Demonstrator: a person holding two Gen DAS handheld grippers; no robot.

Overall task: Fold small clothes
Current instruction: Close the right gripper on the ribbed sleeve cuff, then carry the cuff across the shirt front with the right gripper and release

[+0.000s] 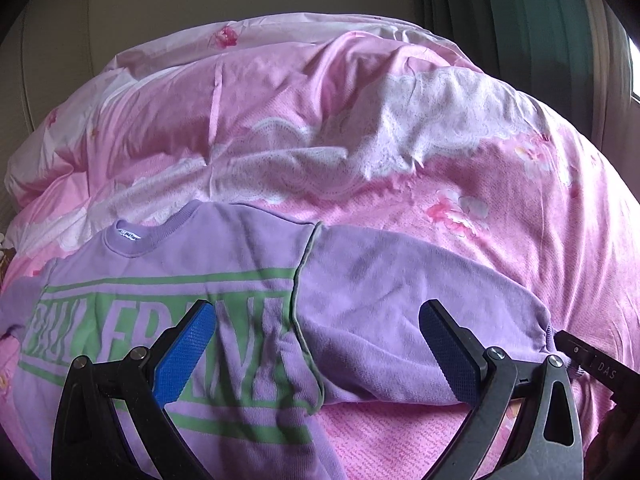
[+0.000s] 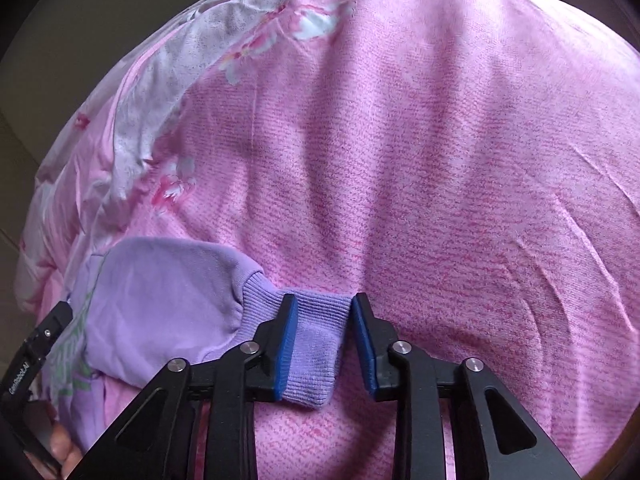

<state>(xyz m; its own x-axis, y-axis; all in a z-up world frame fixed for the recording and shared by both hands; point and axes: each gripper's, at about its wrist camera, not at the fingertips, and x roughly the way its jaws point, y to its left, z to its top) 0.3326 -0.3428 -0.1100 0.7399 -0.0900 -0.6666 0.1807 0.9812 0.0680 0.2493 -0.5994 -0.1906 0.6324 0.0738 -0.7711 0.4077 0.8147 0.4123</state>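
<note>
1. I am working over a bed covered with a pink floral quilt [image 1: 360,128], and the lilac sweatshirt [image 1: 224,264] is lying face up on it, collar toward the far side.
2. The green block lettering [image 1: 132,320] across its chest is showing, and part of it is hidden behind my left gripper.
3. I am holding my left gripper [image 1: 316,348] with its jaws spread wide, gripping nothing; they are straddling the seam where the sleeve [image 1: 420,300] joins the body.
4. That sleeve is stretching out flat to the right across the quilt, and its far end is reaching the edge of my other tool in the left wrist view.
5. I am holding my right gripper [image 2: 324,344] at the sleeve's ribbed cuff [image 2: 316,344], which is sitting between the blue pads [image 2: 286,344].
6. The left pad is lying against the cuff, while a narrow gap is showing between the cuff and the right pad, so the jaws are partly open and not clamped on it.
7. The cuff is resting on the quilt, with the rest of the sleeve bunching away to the left in the right wrist view.
</note>
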